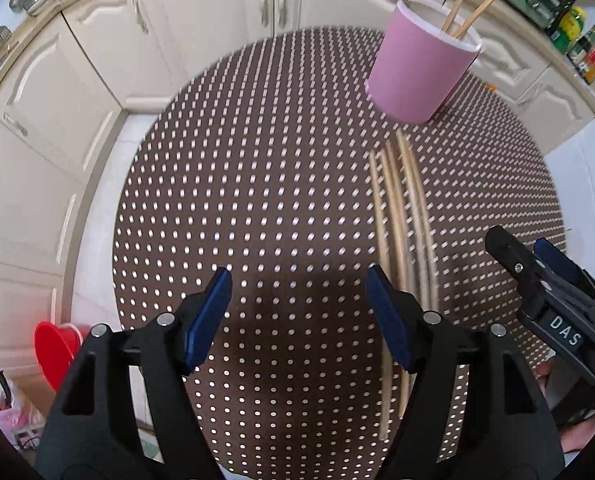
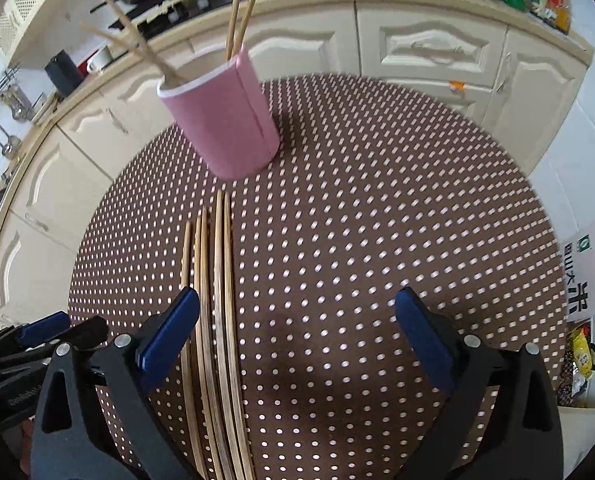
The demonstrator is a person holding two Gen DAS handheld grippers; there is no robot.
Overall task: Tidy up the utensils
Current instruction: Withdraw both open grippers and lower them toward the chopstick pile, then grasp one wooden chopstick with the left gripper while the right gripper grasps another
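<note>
The left gripper (image 1: 299, 316) hangs over the dotted brown desk (image 1: 257, 200) with its jaws wide and nothing between them; its right finger sits just beside the loose chopsticks (image 1: 401, 216); the right gripper (image 2: 297, 328) is also spread wide and empty, its left finger over the same bundle (image 2: 213, 280) lying flat on the desk; beyond stands the pink cup (image 2: 225, 120) holding 4 upright chopsticks (image 2: 241, 12), close to the bundle's far tips.

Pink cup (image 2: 227, 120) blocks far end of chopsticks (image 2: 213, 300); tabletop (image 2: 377, 220) right clear.
</note>
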